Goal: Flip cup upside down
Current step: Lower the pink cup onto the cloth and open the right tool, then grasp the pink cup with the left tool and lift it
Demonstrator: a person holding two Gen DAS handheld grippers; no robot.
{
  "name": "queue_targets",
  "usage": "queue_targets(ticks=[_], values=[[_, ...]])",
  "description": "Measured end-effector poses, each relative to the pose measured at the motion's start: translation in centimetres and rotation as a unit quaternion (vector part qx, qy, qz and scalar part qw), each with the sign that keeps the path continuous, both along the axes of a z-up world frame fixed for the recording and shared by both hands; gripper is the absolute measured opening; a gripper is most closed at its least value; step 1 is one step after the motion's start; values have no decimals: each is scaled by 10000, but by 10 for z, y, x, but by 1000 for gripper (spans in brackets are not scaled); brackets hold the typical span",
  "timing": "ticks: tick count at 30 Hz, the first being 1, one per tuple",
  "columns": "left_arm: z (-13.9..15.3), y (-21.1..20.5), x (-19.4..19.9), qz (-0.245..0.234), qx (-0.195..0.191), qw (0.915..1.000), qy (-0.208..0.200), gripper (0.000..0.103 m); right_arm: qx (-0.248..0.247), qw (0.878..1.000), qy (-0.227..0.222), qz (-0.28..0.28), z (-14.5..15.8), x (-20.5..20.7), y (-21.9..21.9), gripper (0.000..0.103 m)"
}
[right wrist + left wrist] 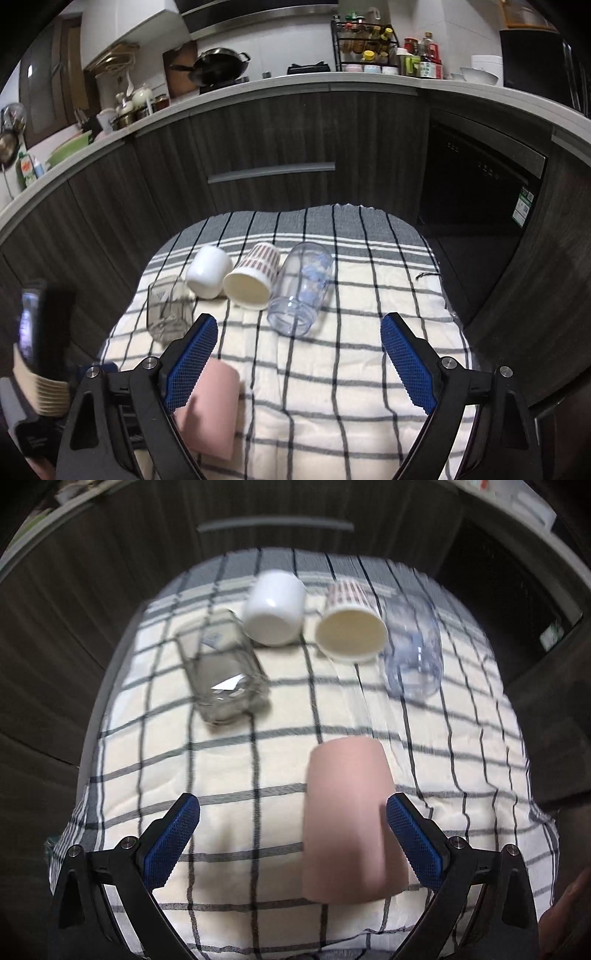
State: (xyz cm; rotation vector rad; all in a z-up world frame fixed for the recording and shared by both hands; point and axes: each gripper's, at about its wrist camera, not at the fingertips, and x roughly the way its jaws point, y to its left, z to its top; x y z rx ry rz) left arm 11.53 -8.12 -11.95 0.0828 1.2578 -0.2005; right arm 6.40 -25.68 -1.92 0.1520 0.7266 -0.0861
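The pink cup (345,823) stood base-up on the checked cloth (229,812), apparently already flipped, just inside the left gripper (291,842) toward its right pad, jaws spread wide, gripping nothing. The right gripper (299,362) hung equally wide and empty, the cup at its 8 o'clock. Up at 12 o'clock lay four others on their sides, likely awaiting their turn: glass tumbler (221,672), white cup (275,607), striped paper cup (349,624), clear plastic cup (413,653).

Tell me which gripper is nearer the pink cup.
Left. The left gripper is open with the pink cup between its fingers, near the right one. The right gripper is open too, with the cup lying beyond its left finger.
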Motion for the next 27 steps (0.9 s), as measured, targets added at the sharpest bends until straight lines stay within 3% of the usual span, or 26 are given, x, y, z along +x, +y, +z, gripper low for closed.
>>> queue_targets(ticks=[5, 12, 22, 27], values=[[-12, -18, 22, -203, -89, 9972, 709, 103, 190, 9996, -148, -125, -1, 7, -14, 91], [-40, -42, 49, -437, 314, 9846, 1660, 101, 801, 9956, 138, -472, -10, 22, -43, 92], [-72, -63, 58, -643, 667, 9668, 2380, 90, 1207, 9909, 251, -537, -23, 26, -55, 92], [-85, -65, 63, -671, 646, 9605, 2621, 67, 1357, 9886, 321, -564, -32, 30, -60, 92]])
